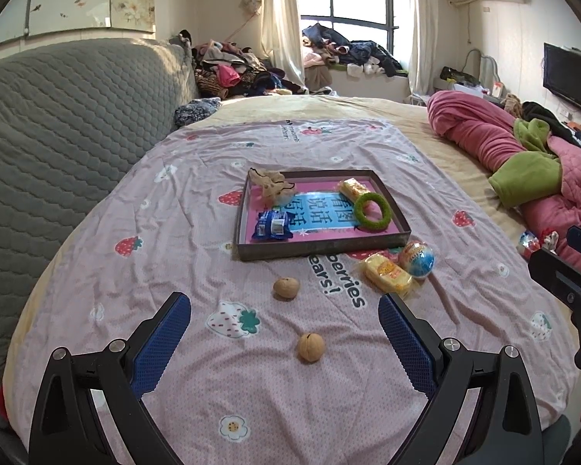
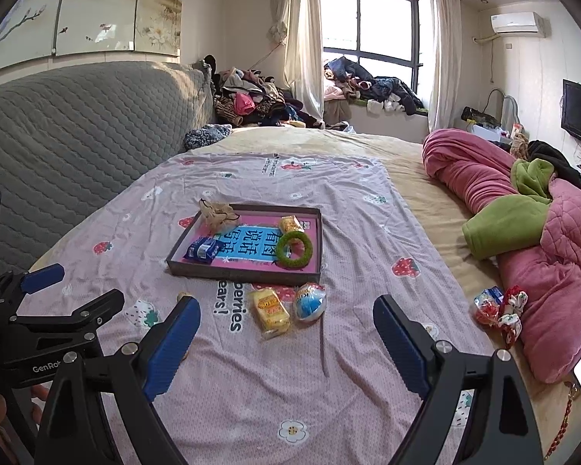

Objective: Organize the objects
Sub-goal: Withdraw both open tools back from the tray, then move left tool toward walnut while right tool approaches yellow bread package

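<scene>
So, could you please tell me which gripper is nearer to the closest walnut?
Left. The left gripper has that walnut lying between its open jaws; the right gripper sits off to the walnut's right, facing the yellow snack packet.

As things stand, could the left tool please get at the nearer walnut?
Probably yes: the left tool is open, the nearer walnut lies on the sheet between its fingers, and nothing blocks it.

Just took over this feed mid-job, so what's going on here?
Someone is tidying small items into a tray on the bed. Both grippers are open and empty: the left gripper hangs over two walnuts, the right gripper faces a yellow snack pack and a blue ball. A green ring, a blue packet and another yellow snack already lie in the tray.
</scene>
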The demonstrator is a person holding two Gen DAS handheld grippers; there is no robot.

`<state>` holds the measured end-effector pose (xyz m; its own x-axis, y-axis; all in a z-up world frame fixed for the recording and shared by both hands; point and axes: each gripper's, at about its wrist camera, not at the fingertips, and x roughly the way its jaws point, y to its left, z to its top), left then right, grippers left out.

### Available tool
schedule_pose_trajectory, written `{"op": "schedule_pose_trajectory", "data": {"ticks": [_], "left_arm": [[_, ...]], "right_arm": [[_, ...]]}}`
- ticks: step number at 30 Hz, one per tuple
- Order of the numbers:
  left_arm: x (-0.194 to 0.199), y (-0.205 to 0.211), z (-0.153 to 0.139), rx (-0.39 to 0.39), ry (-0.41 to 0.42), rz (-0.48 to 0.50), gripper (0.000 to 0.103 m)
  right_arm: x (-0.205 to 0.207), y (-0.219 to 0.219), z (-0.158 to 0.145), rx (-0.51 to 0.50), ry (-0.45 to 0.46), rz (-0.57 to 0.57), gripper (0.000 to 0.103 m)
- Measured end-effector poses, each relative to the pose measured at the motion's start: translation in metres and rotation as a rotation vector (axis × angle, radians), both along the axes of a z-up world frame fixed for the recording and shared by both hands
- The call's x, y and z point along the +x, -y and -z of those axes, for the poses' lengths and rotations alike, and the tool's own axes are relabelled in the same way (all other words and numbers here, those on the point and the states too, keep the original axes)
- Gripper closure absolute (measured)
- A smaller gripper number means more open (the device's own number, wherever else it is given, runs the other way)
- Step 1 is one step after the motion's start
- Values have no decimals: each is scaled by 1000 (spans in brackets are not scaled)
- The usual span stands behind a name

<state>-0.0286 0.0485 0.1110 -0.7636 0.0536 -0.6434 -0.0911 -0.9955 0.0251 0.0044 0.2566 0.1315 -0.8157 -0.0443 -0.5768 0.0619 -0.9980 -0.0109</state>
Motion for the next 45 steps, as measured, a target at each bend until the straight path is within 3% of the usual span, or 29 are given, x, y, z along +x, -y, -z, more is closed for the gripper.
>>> {"op": "schedule_pose_trajectory", "data": {"ticks": [22, 45], "left_arm": [[-6, -14, 66, -31, 122, 35, 5], [-31, -8, 115, -24, 196, 22, 5]], "right_arm": [[-8, 7, 53, 53, 67, -33, 12], [-42, 8, 102, 68, 140, -48, 12]]}}
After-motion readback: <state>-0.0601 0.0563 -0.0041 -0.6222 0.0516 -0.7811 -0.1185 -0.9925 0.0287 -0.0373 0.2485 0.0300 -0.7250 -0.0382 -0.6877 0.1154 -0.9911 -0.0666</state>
